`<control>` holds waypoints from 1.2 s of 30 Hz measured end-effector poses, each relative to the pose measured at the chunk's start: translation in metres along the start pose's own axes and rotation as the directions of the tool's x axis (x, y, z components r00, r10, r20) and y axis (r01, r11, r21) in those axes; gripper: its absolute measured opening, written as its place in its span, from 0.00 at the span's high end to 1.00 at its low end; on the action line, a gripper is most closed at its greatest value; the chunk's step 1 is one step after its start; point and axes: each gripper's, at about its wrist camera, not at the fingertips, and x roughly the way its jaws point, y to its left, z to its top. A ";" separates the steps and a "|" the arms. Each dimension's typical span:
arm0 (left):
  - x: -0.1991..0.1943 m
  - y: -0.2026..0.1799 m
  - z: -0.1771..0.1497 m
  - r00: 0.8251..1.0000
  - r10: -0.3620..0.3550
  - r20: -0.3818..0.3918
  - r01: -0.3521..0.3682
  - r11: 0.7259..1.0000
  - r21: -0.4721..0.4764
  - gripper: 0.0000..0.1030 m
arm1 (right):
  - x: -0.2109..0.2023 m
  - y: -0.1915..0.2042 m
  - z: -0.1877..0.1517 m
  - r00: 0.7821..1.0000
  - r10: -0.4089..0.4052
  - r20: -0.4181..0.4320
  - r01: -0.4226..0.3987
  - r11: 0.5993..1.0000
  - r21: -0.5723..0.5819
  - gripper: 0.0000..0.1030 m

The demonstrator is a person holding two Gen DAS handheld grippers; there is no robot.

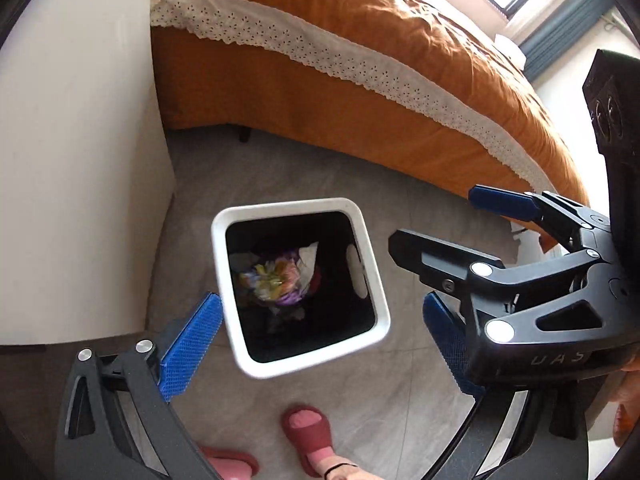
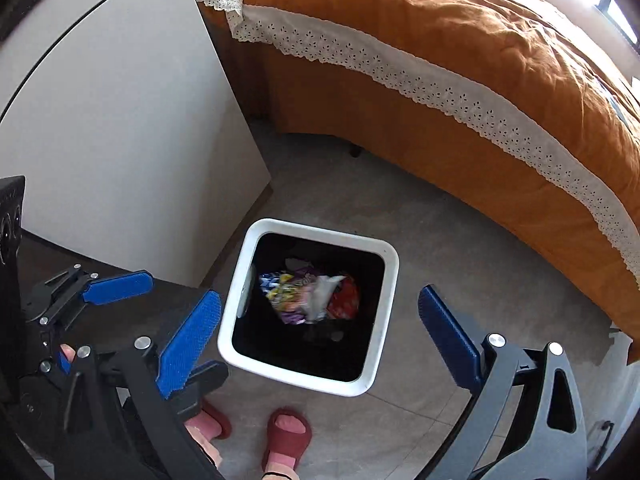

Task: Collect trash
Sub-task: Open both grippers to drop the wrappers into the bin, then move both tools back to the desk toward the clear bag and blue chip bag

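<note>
A white square bin (image 1: pixel 296 206) (image 2: pixel 320 228) with a black liner stands on the grey floor. Crumpled colourful wrappers (image 1: pixel 276 280) (image 2: pixel 308 296) lie at its bottom. My left gripper (image 1: pixel 320 340) hangs open above the bin's near edge, nothing between its blue pads. My right gripper (image 2: pixel 320 328) is open too, over the bin's mouth, and holds nothing. In the left wrist view the right gripper (image 1: pixel 436 218) shows beside the bin on the right, jaws spread. One blue finger (image 2: pixel 116 286) of the left gripper shows at the left in the right wrist view.
A bed with an orange cover and white lace trim (image 1: pixel 360 60) (image 2: pixel 440 60) runs behind the bin. A white cabinet (image 1: pixel 80 160) (image 2: pixel 120 120) stands to its left. A person's feet in red slippers (image 1: pixel 308 432) (image 2: pixel 286 436) stand just in front of the bin.
</note>
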 end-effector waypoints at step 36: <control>-0.401 -0.020 0.031 0.815 0.334 0.473 -0.252 0.940 -0.230 0.05 | -0.338 0.168 0.111 0.844 0.295 0.448 -0.162 0.937 -0.311 0.04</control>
